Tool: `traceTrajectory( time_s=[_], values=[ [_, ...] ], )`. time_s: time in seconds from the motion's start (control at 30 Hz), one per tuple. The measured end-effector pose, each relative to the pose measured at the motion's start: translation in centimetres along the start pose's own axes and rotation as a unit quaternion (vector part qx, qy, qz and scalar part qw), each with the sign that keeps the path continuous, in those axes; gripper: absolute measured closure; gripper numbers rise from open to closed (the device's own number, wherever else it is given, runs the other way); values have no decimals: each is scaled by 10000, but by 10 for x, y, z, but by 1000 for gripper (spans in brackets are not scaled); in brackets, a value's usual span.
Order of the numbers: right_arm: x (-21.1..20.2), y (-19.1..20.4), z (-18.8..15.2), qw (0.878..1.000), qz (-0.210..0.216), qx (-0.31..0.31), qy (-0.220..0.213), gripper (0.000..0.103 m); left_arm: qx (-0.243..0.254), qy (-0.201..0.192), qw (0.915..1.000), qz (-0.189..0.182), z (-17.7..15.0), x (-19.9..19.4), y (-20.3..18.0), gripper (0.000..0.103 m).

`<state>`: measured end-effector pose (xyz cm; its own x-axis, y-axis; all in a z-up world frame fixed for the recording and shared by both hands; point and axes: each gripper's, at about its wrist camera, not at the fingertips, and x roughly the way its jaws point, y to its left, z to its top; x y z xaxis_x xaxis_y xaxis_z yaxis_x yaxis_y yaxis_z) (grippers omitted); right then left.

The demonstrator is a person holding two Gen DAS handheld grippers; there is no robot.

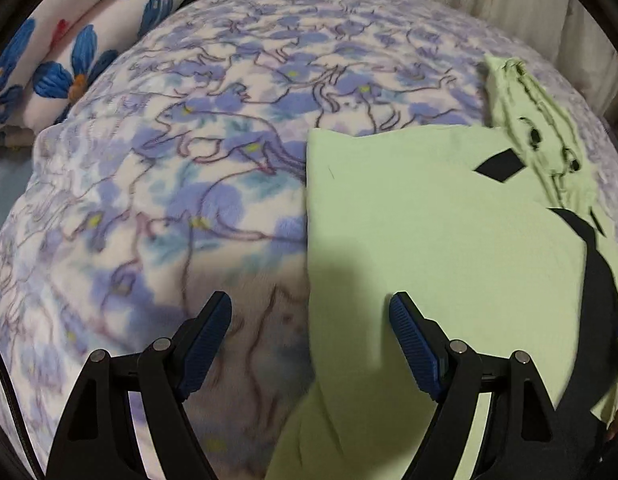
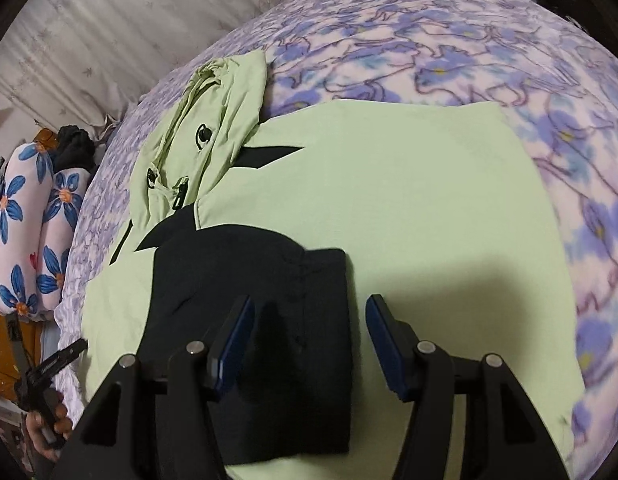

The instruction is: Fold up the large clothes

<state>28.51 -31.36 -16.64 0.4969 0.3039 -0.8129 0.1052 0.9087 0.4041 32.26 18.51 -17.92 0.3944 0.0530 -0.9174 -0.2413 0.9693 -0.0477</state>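
Floral blanket (image 1: 189,200), green hoodie (image 2: 389,200) flat, both grippers' fingers apart

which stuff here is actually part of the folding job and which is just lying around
Part of the job:
- green hoodie, spread flat on the bed
- its black sleeve, folded across the body
- its hood
- left gripper and right gripper, both open, holding nothing

Just lying about:
- floral blanket under the hoodie
- blue-flowered pillows
- curtain

matt green cloth hoodie (image 2: 409,208) – fuzzy fleece blanket (image 1: 169,168) – ribbed blue pads (image 1: 415,346) on jaws.
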Motion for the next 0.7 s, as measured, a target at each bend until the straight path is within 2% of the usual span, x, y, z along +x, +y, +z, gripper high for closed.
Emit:
traceTrajectory(
  time_s=[0.13,0.17,0.2,0.23,0.27,0.33,0.4,0.5,0.6,0.7],
  values=[
    [6,11,-3,9990,-60,-424,-143,46,-58,-39,10000,-25,9,14,-3,24],
    [7,13,-3,9986,-84,-491,-168,55,-52,-100,9999,-39,11,14,-4,29],
    [8,17,-4,9975,-186,-658,-175,66,-19,-171,9998,-89,11,12,-6,61],
    [8,20,-4,9970,-171,-743,-151,75,38,-204,9996,-171,12,11,-9,98],
    [6,23,-5,9965,-142,-799,-213,78,41,-271,9996,-51,13,7,-11,98],
    [-7,30,-4,9944,-131,-931,-482,81,51,-679,9976,115,14,-7,-14,101],
    [-26,35,-1,9912,5,-963,-906,81,115,-1112,9934,237,15,-24,-18,101],
    [-38,43,6,9847,-60,-1041,-1395,81,108,-1623,9859,396,16,-40,-20,102],
    [-23,43,15,9845,-255,-1049,-1380,81,88,-1682,9844,514,23,-34,-22,102],
    [6,36,19,9882,-737,-992,-899,76,93,-1490,9870,595,23,-17,-27,102]
  ],
)
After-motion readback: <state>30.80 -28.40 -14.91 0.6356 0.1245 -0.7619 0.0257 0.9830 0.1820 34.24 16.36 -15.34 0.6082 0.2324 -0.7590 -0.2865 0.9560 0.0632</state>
